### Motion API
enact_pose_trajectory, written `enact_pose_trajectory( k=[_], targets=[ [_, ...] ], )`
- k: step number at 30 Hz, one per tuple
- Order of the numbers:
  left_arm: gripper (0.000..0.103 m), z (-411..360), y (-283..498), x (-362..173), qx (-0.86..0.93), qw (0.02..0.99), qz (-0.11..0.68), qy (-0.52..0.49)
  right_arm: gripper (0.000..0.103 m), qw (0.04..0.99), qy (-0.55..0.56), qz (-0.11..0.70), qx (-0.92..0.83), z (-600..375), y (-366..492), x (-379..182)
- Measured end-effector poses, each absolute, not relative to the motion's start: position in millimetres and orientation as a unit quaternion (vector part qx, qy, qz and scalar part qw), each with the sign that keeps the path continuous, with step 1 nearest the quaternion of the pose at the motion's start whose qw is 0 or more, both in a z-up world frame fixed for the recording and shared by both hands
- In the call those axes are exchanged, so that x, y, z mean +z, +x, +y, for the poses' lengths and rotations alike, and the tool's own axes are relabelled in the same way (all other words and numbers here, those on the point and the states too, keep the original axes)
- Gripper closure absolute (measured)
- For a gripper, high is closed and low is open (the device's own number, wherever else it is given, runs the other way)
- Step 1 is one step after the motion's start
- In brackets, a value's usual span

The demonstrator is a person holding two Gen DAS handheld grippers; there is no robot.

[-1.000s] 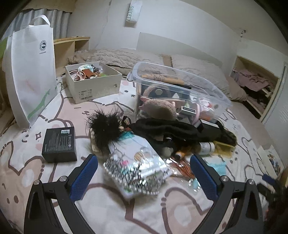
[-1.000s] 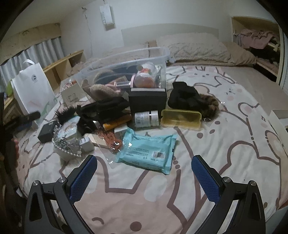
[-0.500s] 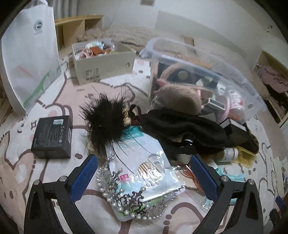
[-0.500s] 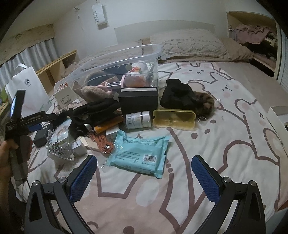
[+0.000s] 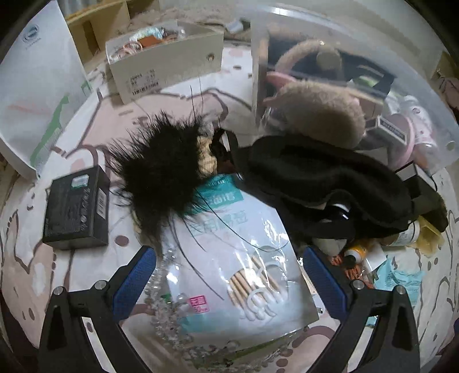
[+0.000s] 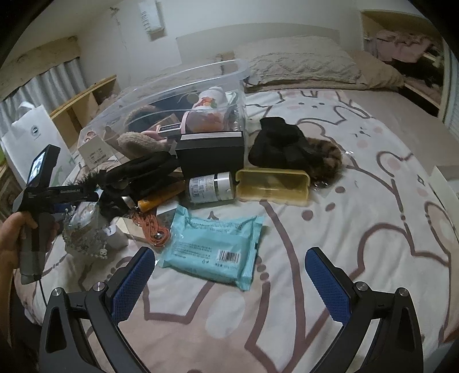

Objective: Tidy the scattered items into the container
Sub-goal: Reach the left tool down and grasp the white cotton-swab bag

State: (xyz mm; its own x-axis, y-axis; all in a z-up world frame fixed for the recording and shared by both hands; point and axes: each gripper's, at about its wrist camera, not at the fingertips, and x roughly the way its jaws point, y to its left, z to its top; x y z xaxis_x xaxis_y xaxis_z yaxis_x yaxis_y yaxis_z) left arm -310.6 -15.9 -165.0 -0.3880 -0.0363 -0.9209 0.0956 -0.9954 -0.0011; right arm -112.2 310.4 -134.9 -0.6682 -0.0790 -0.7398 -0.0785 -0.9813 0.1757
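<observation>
Looking across a big bed [image 6: 416, 149] filling most of the room. Seeing a pinkish cover [image 6: 358, 200] spreading over it, showing drawn bunnies in brown lines. Finding brownish pillows [image 6: 301, 66] lying at the far end, resting against a pale wall [image 6: 258, 14]. Spotting a small white sign [image 6: 150, 20] hanging high on that wall. Noticing a grey curtain [image 6: 43, 80] hanging at the left, and a wooden shelf [image 6: 86, 97] standing just beside the bed. Peeking into a nook [image 6: 401, 48] at the right, holding piled clothes. Sitting in dim, soft light.
</observation>
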Motion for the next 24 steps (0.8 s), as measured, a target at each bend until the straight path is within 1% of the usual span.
enact_pose_trajectory(
  k=[5,10,14,17,19,24],
  targets=[
    [0.000,-22,-316,-179,-0.820,0.059,0.035,0.568,0.000,0.039,0.431,-0.043,-0.900,310,-143,-156],
    [0.000,-28,-320,-183,-0.815,0.063,0.048,0.574,0.000,0.082,0.464,-0.053,-0.881,313,-175,-176],
    [0.000,-29,-321,-183,-0.818,0.060,0.055,0.570,0.000,0.100,0.476,-0.030,-0.873,304,-204,-187],
    [0.006,-32,-320,-183,-0.821,0.055,0.056,0.566,0.000,0.120,0.491,-0.022,-0.862,298,-222,-196],
    [0.014,-37,-319,-185,-0.822,0.052,0.063,0.564,0.000,0.134,0.494,-0.033,-0.858,297,-231,-203],
    [0.018,-49,-317,-179,-0.823,0.033,0.093,0.559,0.000,0.156,0.523,-0.045,-0.837,290,-235,-222]
  ],
)
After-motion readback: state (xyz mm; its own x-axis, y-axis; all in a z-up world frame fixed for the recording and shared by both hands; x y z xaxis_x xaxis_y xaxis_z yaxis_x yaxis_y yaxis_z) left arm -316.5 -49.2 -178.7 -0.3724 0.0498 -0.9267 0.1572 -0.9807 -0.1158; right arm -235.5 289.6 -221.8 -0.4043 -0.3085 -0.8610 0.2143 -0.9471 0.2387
